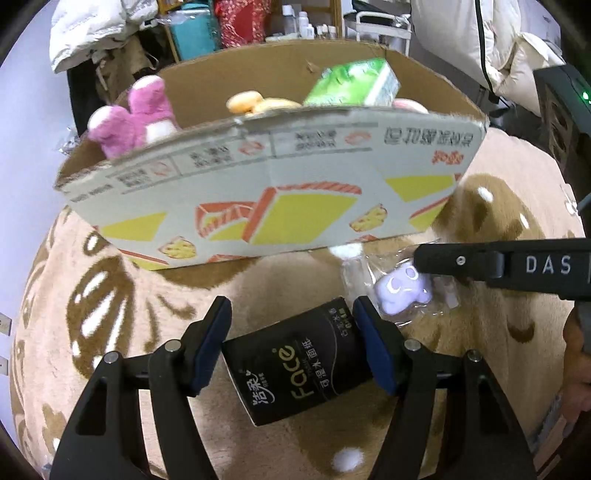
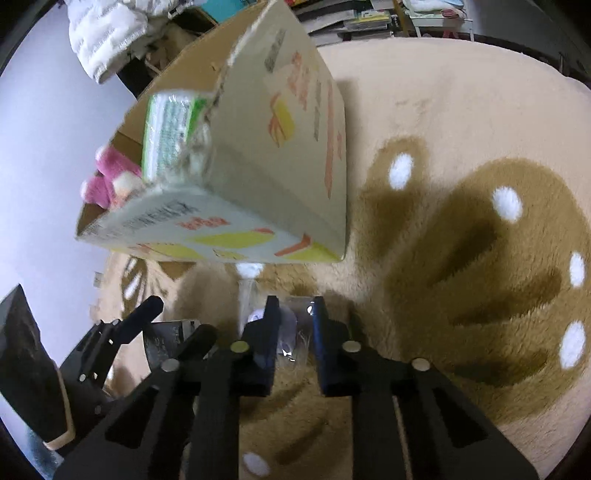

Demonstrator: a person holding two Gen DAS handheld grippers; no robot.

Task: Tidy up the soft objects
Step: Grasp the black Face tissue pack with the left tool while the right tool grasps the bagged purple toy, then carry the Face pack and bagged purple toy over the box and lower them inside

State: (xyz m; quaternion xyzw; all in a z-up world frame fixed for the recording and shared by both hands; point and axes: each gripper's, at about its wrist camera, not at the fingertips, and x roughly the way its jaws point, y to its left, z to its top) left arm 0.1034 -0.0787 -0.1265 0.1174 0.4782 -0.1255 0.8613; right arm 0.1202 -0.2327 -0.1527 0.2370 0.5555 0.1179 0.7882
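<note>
My left gripper (image 1: 291,325) is shut on a black tissue pack (image 1: 295,365) and holds it just above the plush rug, in front of the cardboard box (image 1: 258,192). The box holds a pink plush toy (image 1: 129,118), a yellow plush (image 1: 247,103) and a green tissue pack (image 1: 354,83). My right gripper (image 2: 293,314) straddles a lilac soft toy in a clear bag (image 1: 402,291) on the rug, to the right of the black pack. Its jaws stand a little apart around the bag (image 2: 286,325); I cannot tell if they grip it.
A beige and brown plush rug (image 2: 461,240) covers the surface. The box (image 2: 258,166) stands at the rug's far left. White jackets (image 1: 92,29), shelves and bottles crowd the background behind the box.
</note>
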